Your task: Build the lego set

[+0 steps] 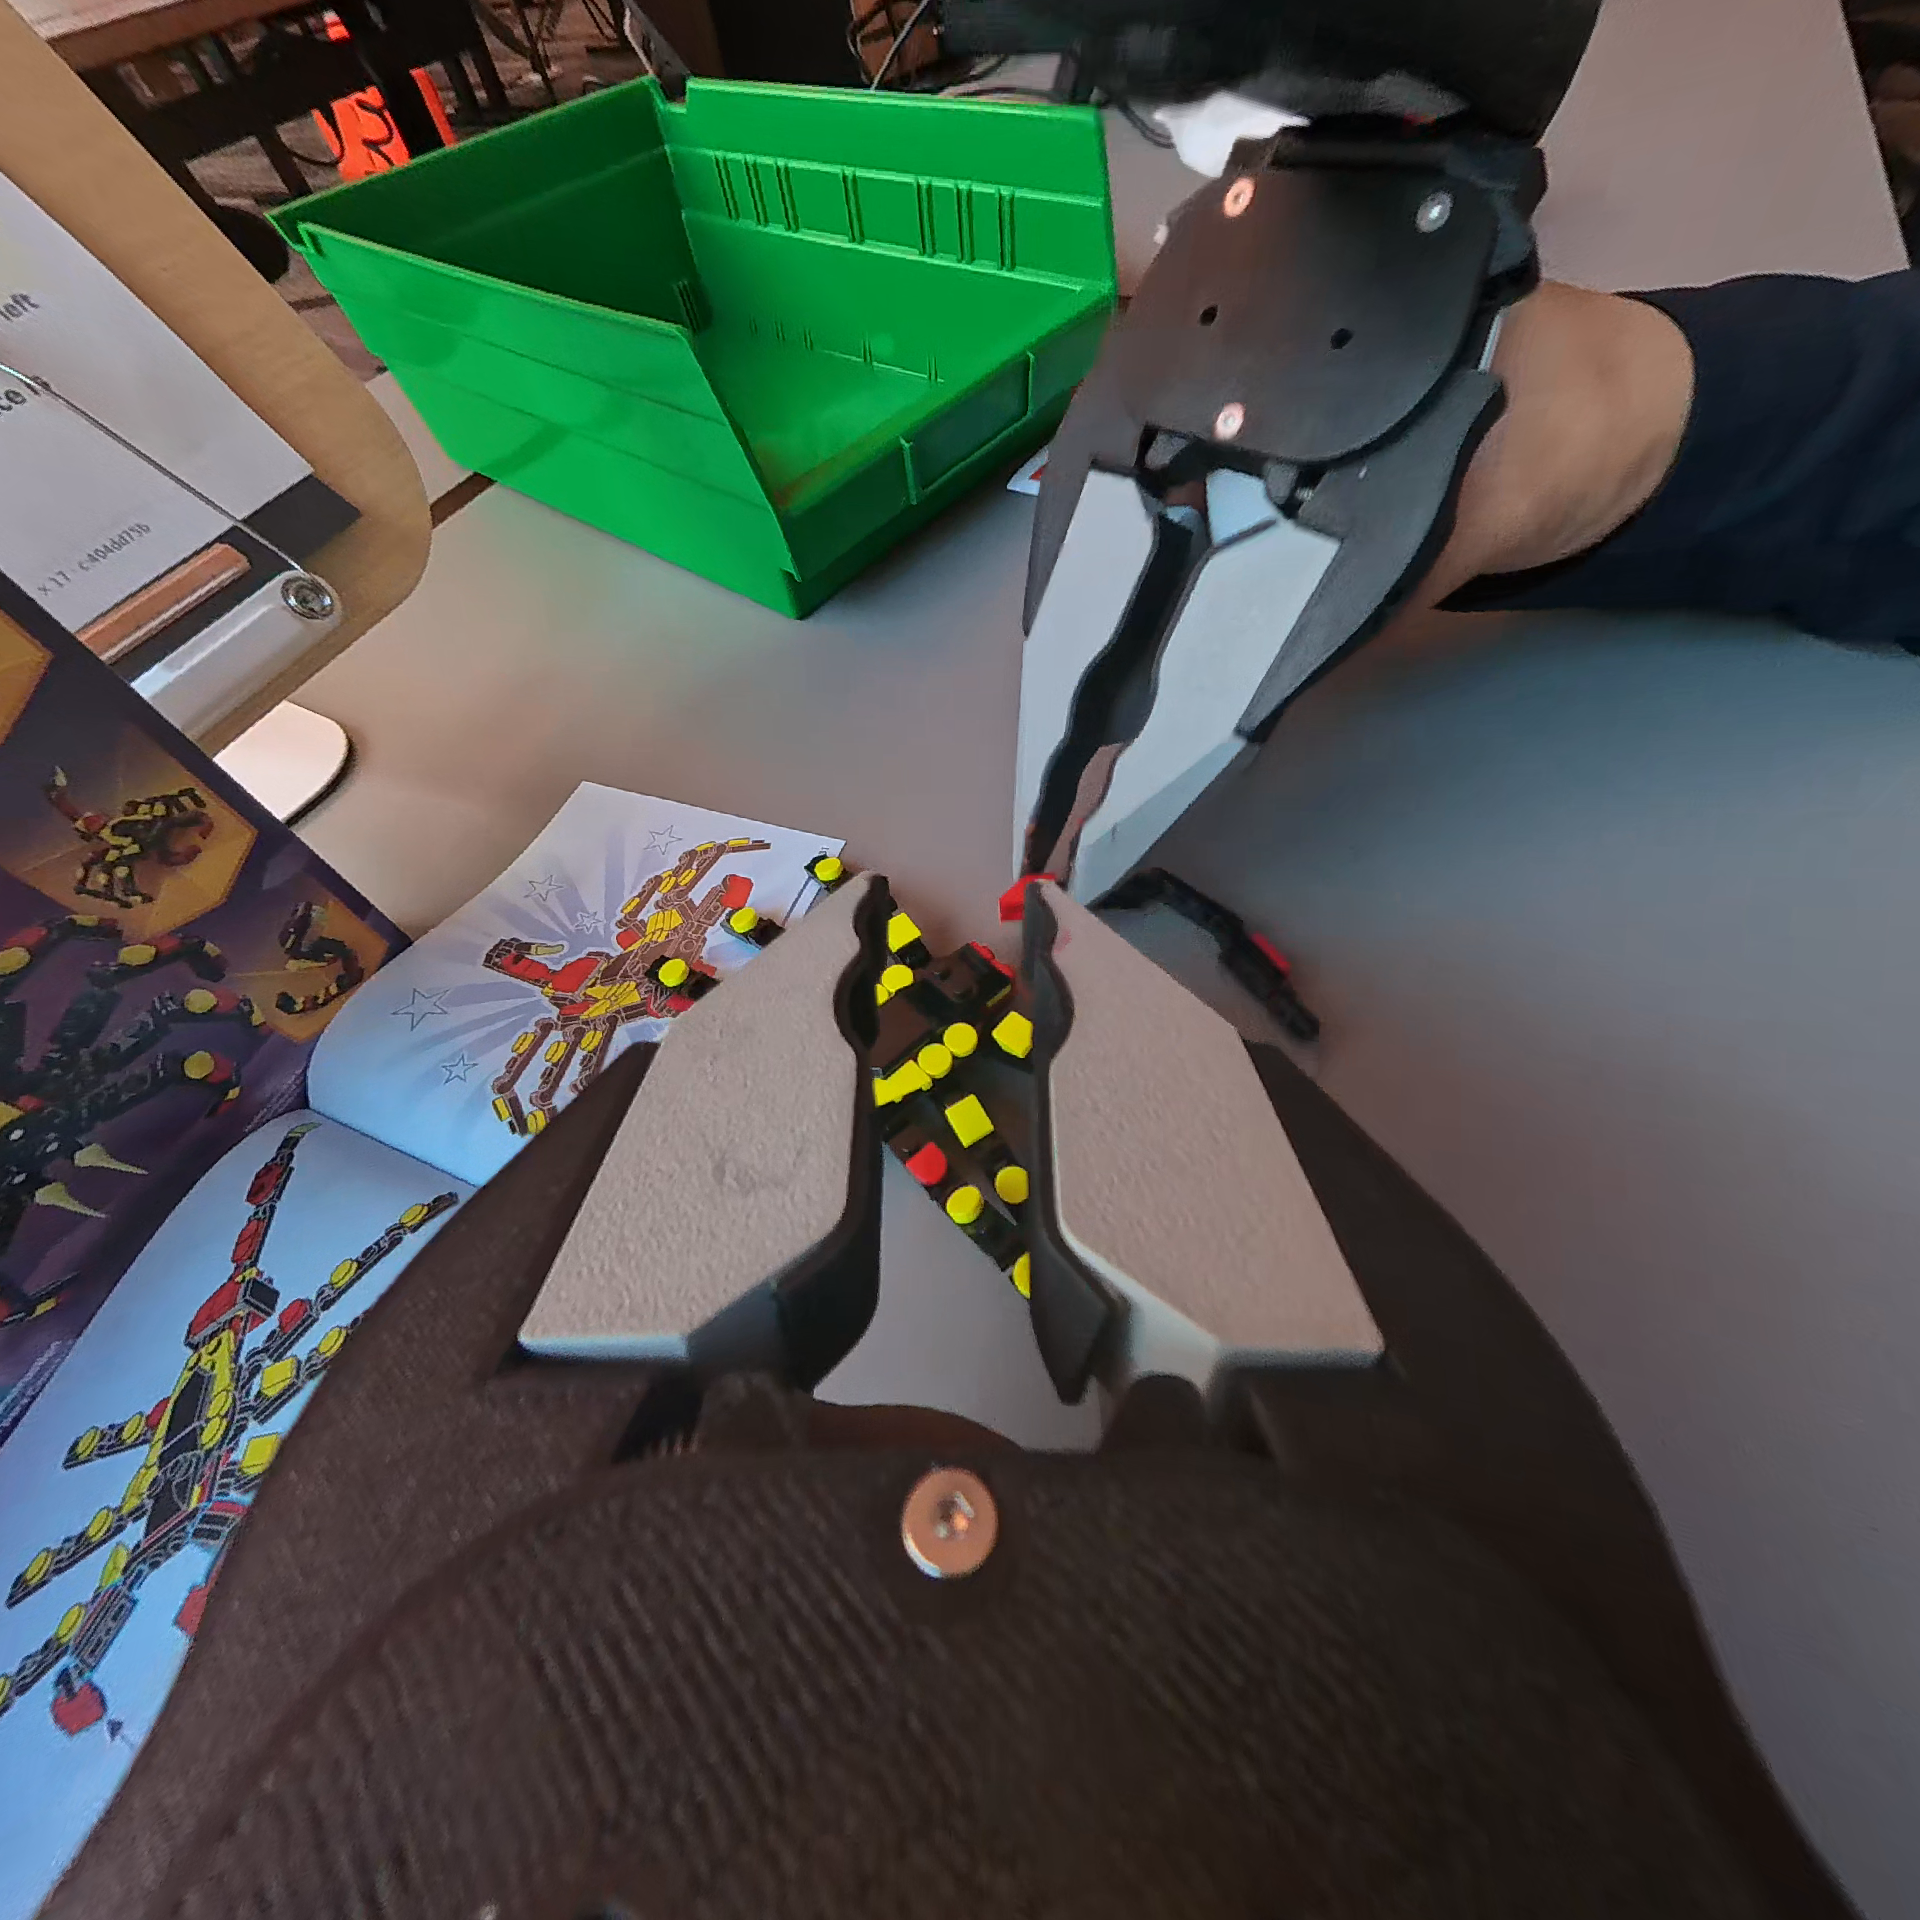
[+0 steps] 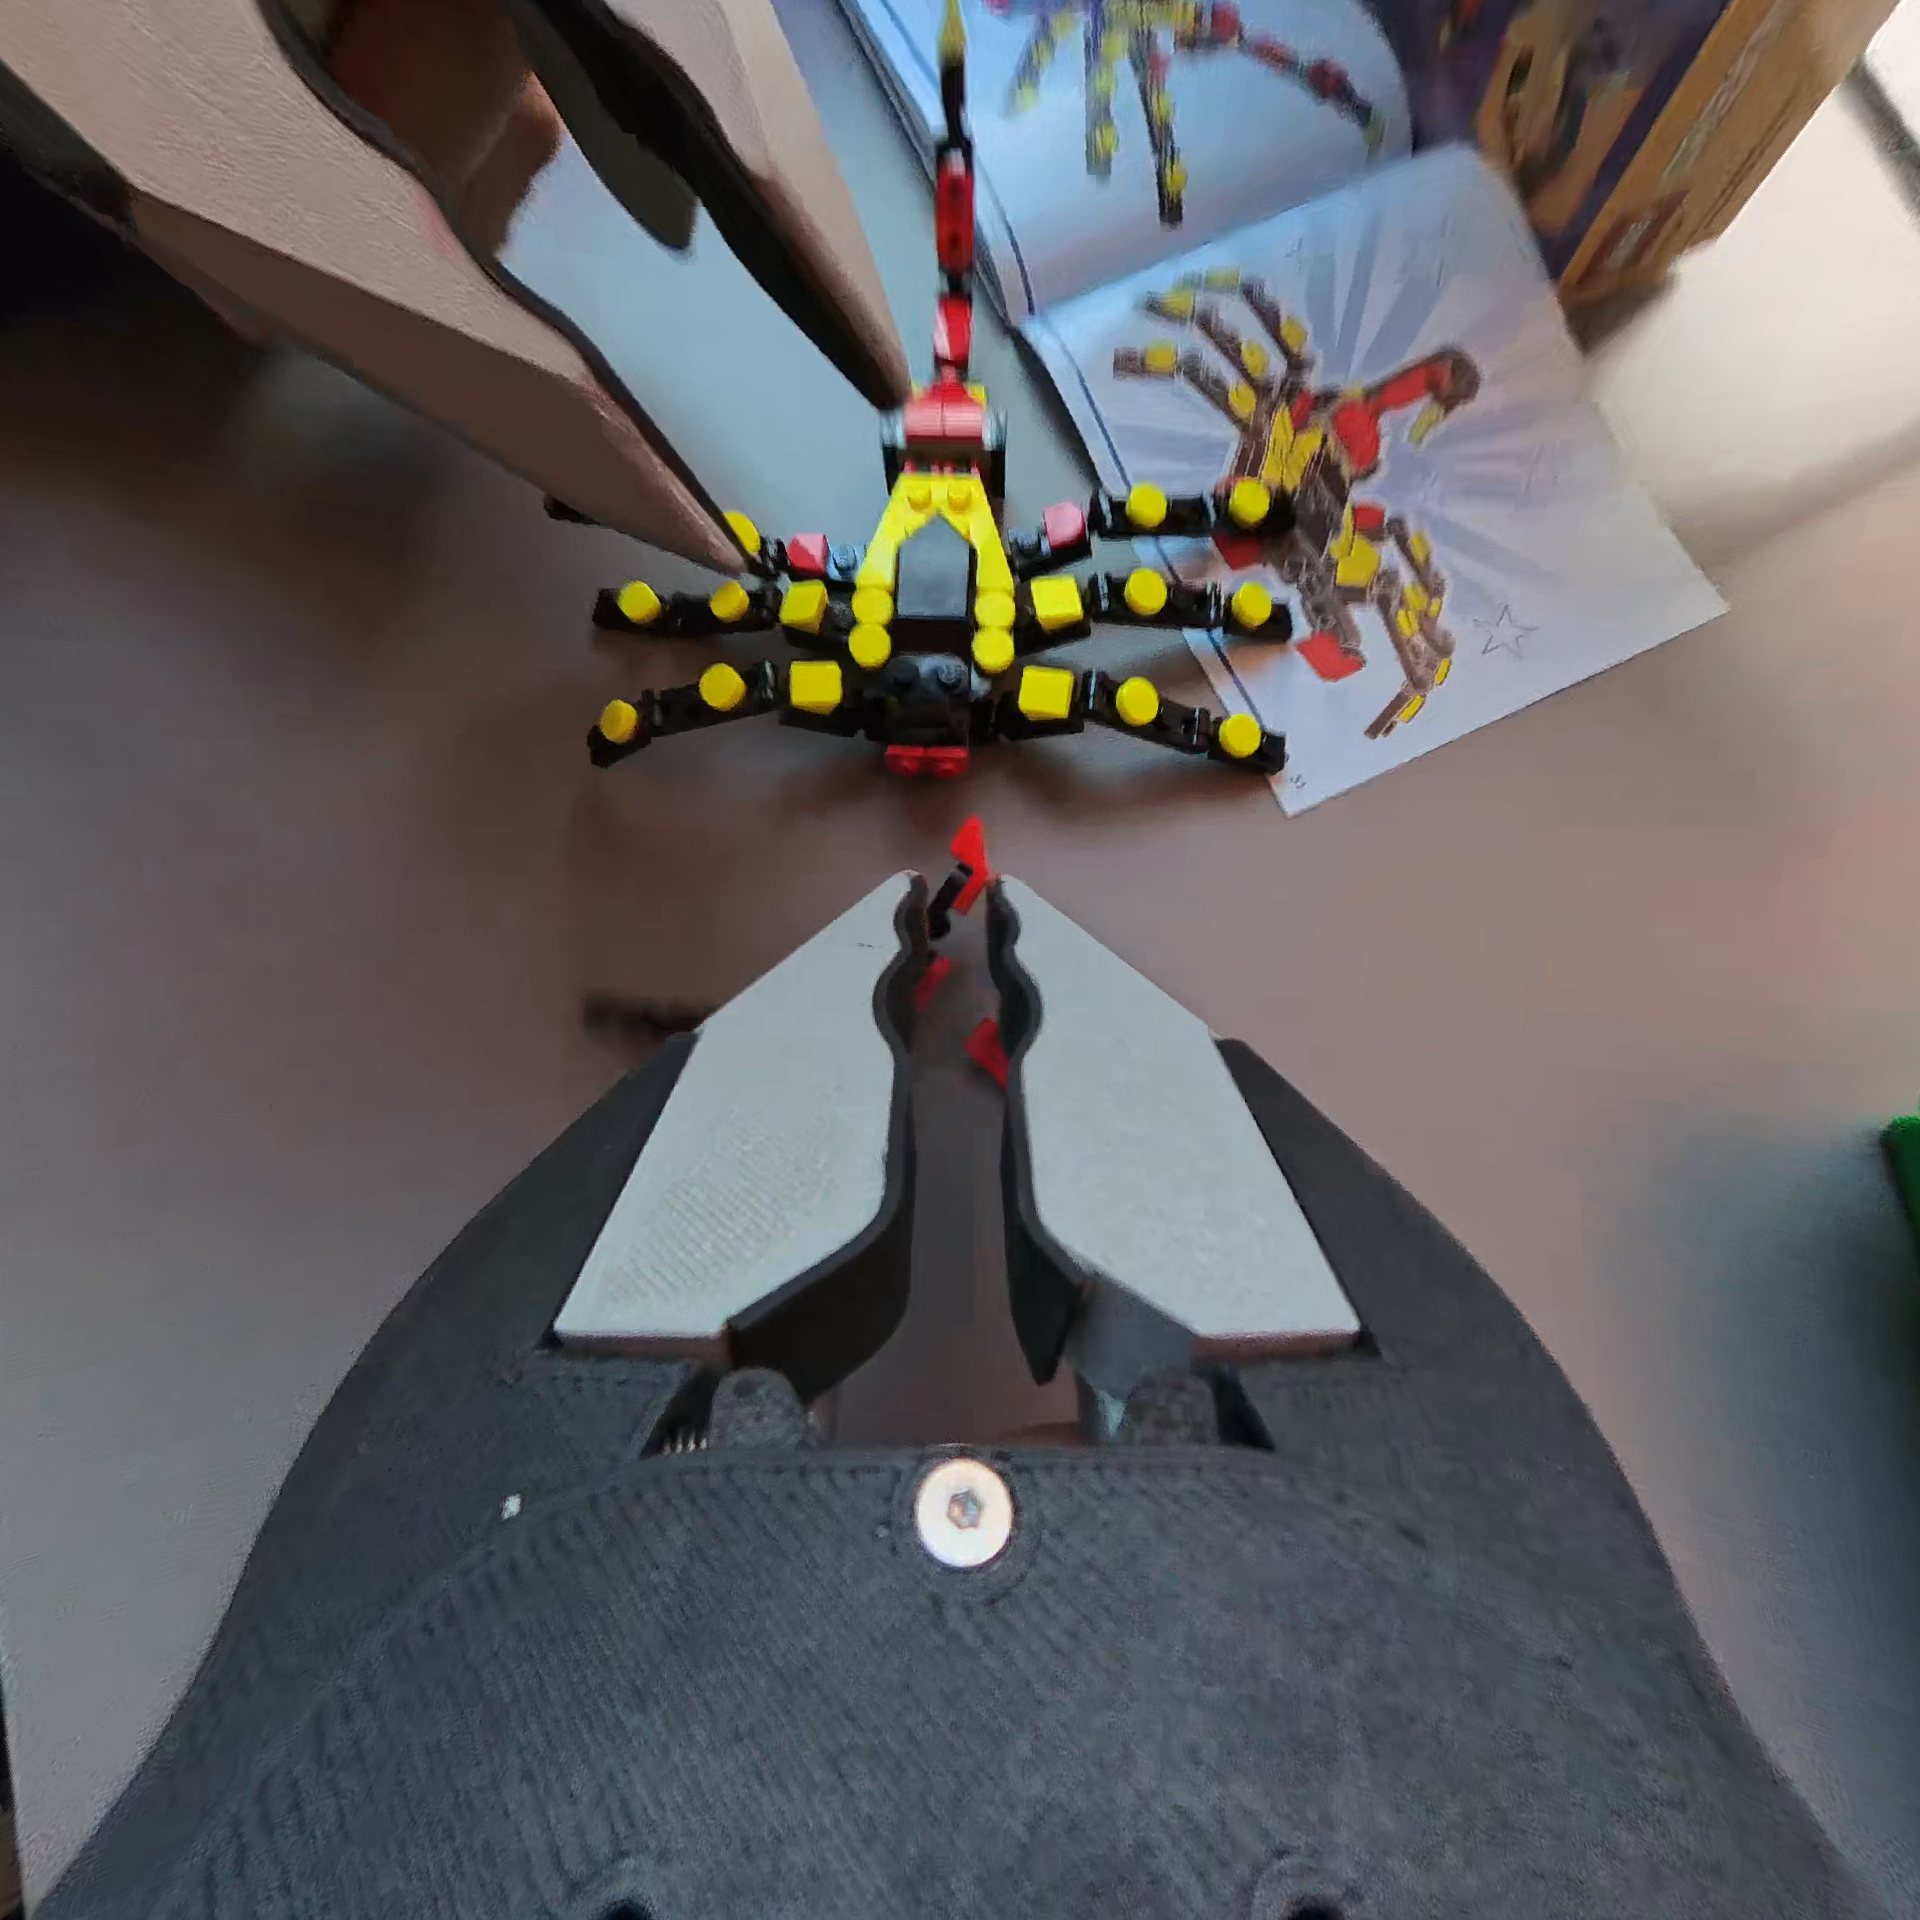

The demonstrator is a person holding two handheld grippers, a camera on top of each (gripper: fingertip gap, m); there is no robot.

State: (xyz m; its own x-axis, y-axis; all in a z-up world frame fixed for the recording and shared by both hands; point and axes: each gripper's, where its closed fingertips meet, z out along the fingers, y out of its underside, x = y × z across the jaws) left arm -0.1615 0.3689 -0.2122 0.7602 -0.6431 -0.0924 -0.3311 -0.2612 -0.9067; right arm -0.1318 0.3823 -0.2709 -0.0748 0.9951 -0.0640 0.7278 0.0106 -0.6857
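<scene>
The lego model (image 2: 935, 592) is a black creature with yellow-studded legs and a red tail. It lies on the grey table, partly over the booklet. My left gripper (image 1: 956, 899) stands over its rear, with the body (image 1: 956, 1049) showing between the jaws. In the right wrist view the left gripper's (image 2: 821, 478) tips touch a left leg and the tail base. My right gripper (image 2: 954, 888) is shut on a small red and black piece (image 2: 966, 852), held just in front of the model's red head. The right gripper (image 1: 1044, 873) also shows in the left wrist view, held by a hand (image 1: 1558, 447).
An empty green bin (image 1: 727, 364) stands behind. The open instruction booklet (image 1: 582, 987) and the set's box (image 1: 125, 935) lie to the left. A loose black and red part (image 1: 1236, 956) lies right of the model. A wooden stand (image 1: 208, 364) holds papers at far left. Left tips to right tips: about 7 cm.
</scene>
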